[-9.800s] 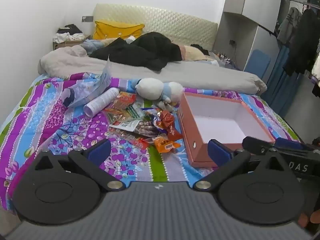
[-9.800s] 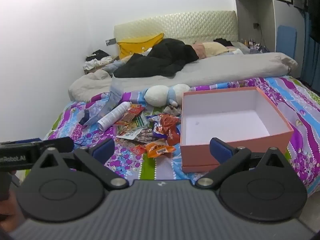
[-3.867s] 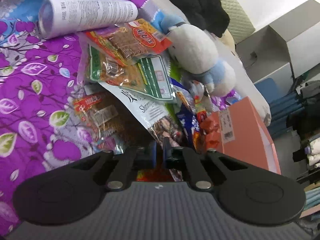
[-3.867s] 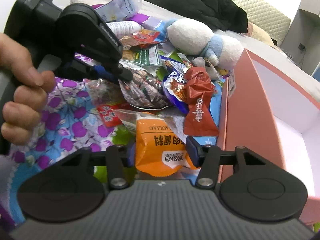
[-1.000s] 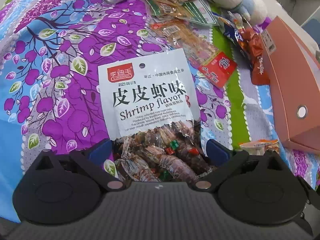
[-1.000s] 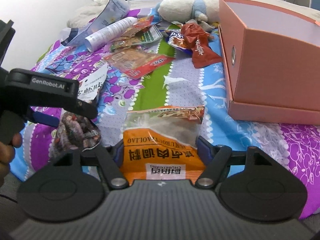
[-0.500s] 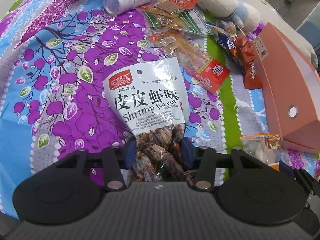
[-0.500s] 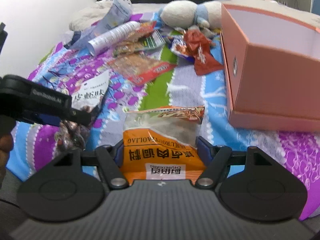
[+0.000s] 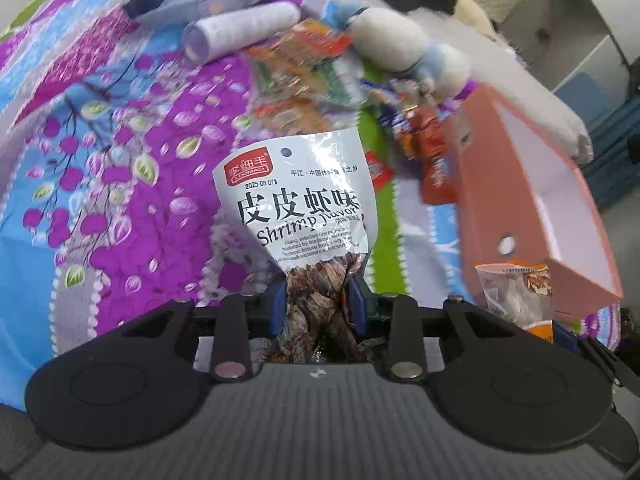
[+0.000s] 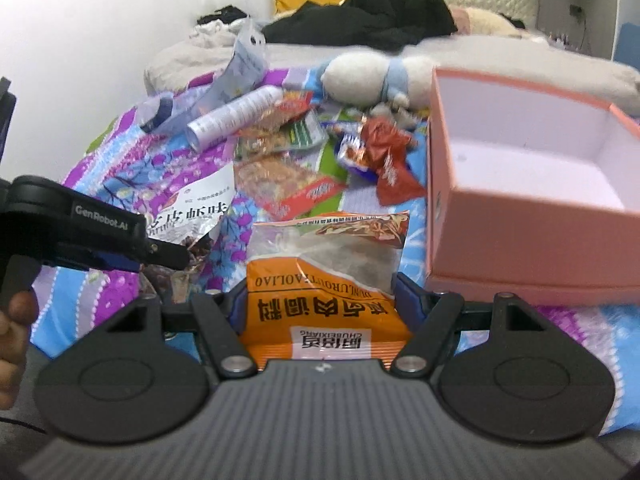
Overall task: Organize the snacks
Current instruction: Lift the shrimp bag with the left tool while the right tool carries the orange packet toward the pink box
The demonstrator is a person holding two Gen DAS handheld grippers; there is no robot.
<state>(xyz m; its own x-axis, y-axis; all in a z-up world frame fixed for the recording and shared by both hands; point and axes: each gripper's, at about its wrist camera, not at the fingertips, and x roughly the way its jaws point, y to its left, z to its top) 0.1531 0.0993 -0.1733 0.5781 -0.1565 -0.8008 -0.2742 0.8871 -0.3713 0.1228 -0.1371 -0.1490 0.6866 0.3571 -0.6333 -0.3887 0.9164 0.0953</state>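
Shrimp snack packet (image 9: 298, 208), white, crumpled below

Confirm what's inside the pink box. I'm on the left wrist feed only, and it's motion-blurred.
Observer: Nothing shows inside the pink box. The right wrist view looks over its near wall onto bare white lining.
Operator: The orange packet at my lower right, is it lying loose?
Observer: No. The right gripper is shut on that orange packet, with its fingers at the two side edges.
Operator: And my own grip?
Observer: From the side, the left gripper pinches the dark printed end of the shrimp snack bag, and the white end sticks out ahead over the bedspread.
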